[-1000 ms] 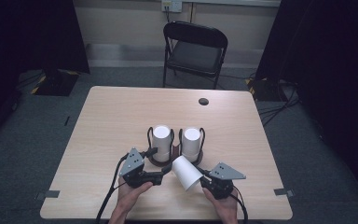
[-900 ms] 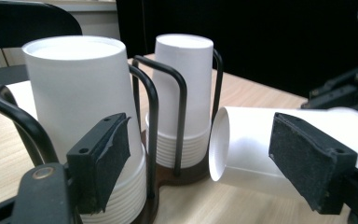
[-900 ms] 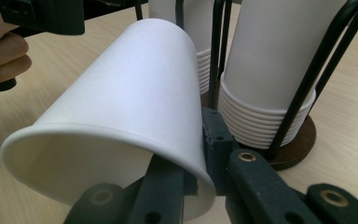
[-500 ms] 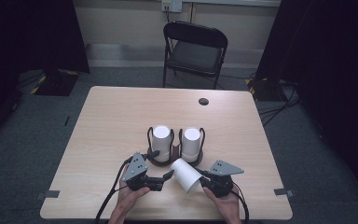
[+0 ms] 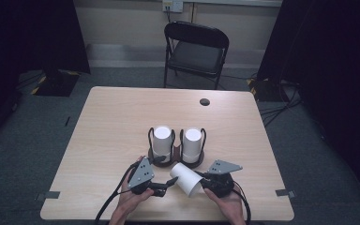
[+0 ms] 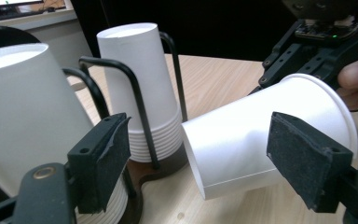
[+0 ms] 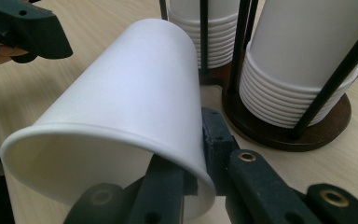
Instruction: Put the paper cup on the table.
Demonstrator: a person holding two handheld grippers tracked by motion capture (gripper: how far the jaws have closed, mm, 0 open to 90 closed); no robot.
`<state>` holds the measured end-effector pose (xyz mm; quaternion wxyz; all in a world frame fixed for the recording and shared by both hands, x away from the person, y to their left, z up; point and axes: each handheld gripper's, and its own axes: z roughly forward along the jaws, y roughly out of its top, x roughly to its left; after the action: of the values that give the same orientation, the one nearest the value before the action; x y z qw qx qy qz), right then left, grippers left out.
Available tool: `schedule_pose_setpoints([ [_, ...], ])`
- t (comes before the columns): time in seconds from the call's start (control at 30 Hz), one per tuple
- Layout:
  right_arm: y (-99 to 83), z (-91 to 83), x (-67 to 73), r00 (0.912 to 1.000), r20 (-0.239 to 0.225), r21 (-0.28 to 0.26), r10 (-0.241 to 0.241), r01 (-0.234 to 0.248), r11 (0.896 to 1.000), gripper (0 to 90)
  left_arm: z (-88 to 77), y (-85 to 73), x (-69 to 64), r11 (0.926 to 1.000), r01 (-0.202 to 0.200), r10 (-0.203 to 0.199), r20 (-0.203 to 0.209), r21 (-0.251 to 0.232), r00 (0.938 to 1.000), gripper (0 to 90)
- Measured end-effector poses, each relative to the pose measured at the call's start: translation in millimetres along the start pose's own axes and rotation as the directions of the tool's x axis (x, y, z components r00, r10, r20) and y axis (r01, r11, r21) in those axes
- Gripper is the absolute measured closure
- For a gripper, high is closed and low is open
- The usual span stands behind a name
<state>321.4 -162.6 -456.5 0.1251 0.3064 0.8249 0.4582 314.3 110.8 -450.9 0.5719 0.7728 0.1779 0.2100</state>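
Note:
A single white paper cup [image 5: 186,179] lies tilted on its side just above the table, near the front edge. My right gripper [image 5: 204,182] is shut on its rim, one jaw inside the mouth and one outside [image 7: 193,154]. My left gripper [image 5: 168,185] stands open at the cup's closed bottom end [image 6: 200,135]. Its jaws have just been closing, with the cup's bottom between the pads [image 6: 307,163] but untouched. Behind them, two stacks of white cups [image 5: 162,140] [image 5: 192,143] stand upside down in a black wire holder on a dark round base [image 7: 270,130].
The wooden table [image 5: 122,122] has a small dark round cap [image 5: 205,101] at its far right. A black folding chair [image 5: 197,51] stands beyond the far edge. Cables trail from both grippers toward the front edge.
The left gripper has edged slightly right, toward the cup's bottom end. The right gripper and the cup it holds have kept still.

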Motion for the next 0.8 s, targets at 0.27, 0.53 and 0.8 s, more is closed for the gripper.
schedule_pose_setpoints([
  [0.27,2.9,-1.3,-0.7,0.9998,-0.017,0.034,-0.009,0.009,0.999,86.6,3.9,-1.2,-7.9,0.9993,-0.023,0.023,0.006,0.03,0.9997,15.5],
  [0.53,6.3,-3.9,-3.1,0.9992,-0.038,0.053,-0.007,0.009,0.999,86.5,8.5,-3.4,-17.1,0.9949,-0.082,0.08,0.03,0.058,0.9963,15.5],
  [0.8,11.8,-5.6,-3.7,0.9978,-0.058,0.101,-0.033,0.038,0.994,86.6,13.2,-2.5,-24.7,0.9861,-0.147,0.143,0.06,0.077,0.988,15.4],
])
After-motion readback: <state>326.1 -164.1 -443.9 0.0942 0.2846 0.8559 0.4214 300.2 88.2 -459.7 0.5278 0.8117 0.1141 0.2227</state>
